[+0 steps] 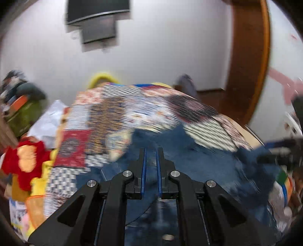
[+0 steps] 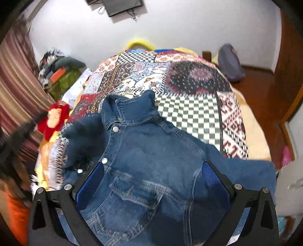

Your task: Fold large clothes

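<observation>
The left gripper (image 1: 151, 151) has its blue-padded fingers drawn close together, a narrow slot between them, with blue denim filling that slot; the blur leaves it unclear whether the cloth is truly pinched. The right gripper (image 2: 152, 168) stands wide open above the garment, its two blue pads (image 2: 212, 177) spread far apart and holding nothing.

Beneath them lies the denim jacket (image 2: 151, 160), dark blue with pale stitching, spread front-up across the near end of the bed. A flapped chest pocket (image 2: 132, 193) sits between the right gripper's fingers, metal snap buttons (image 2: 115, 129) run up the placket, and the collar (image 2: 130, 107) points toward the far wall. One sleeve (image 2: 246, 168) trails to the right edge of the bed.

The jacket rests on a patchwork bedspread (image 2: 189, 106) of checkerboard, floral and geometric panels. At the left edge sits a red and yellow plush toy (image 2: 55, 119), and behind it a heap of clothes and a green bag (image 2: 62, 81) beside striped curtains (image 2: 17, 79). A purple backpack (image 2: 230, 64) leans at the bed's far right corner on the wooden floor (image 2: 259, 90). A dark screen (image 2: 123, 6) hangs on the white wall beyond, and a wooden door (image 1: 248, 56) stands to the right.
</observation>
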The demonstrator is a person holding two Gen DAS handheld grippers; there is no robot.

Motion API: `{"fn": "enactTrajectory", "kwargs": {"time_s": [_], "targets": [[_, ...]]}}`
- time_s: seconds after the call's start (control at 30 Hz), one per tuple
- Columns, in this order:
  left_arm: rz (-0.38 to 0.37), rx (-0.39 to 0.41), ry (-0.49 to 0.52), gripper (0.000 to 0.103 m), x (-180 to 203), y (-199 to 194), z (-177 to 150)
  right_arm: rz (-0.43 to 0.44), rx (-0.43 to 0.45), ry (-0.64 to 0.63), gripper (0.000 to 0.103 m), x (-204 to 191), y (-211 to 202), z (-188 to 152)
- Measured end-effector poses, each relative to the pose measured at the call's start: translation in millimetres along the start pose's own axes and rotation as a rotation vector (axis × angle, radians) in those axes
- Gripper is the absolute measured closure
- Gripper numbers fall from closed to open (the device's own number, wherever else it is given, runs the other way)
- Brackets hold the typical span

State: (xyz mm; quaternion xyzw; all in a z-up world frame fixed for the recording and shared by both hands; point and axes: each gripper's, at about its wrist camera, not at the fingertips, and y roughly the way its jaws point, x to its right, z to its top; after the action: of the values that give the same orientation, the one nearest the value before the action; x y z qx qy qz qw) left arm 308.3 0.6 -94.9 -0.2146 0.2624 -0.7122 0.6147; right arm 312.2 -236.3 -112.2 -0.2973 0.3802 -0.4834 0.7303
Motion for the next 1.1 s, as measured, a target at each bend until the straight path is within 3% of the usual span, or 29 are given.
{"fn": "enactTrajectory", "kwargs": {"time_s": [0.1,0.23,0.3,0.37,0.43,0.63,0.77,0.9,1.1], "targets": [[-0.135,-0.112,0.040,0.094,35,20,-28,0.020,-0.012,0.051,0.000,16,-6,-9],[-0.177,-0.222,0.072,0.094,59,34,-61,-0.002,-0.042,0.042,0.000,21,-3,-20],[-0.185,-0.250,0.031,0.086,50,32,-71,-0.009,-0.052,0.025,0.000,17,-1,-24],[-0.162,-0.247,-0.011,0.060,32,25,-73,-0.019,-0.053,-0.008,0.000,9,0,-26],[-0.105,-0.215,-0.060,0.047,7,12,-77,-0.031,-0.050,-0.058,0.000,-6,2,-25],[0.068,-0.151,-0.198,0.033,-81,-20,-91,-0.045,-0.016,-0.233,0.000,-70,13,-19],[0.158,-0.163,-0.305,0.031,-140,-29,-113,-0.035,-0.018,-0.364,0.000,-123,31,-16],[0.132,-0.210,-0.446,0.031,-193,-27,-146,-0.032,-0.066,-0.502,0.000,-176,65,-19],[0.159,-0.274,-0.484,0.031,-225,-5,-177,-0.107,-0.114,-0.705,0.001,-232,126,-31]]}}
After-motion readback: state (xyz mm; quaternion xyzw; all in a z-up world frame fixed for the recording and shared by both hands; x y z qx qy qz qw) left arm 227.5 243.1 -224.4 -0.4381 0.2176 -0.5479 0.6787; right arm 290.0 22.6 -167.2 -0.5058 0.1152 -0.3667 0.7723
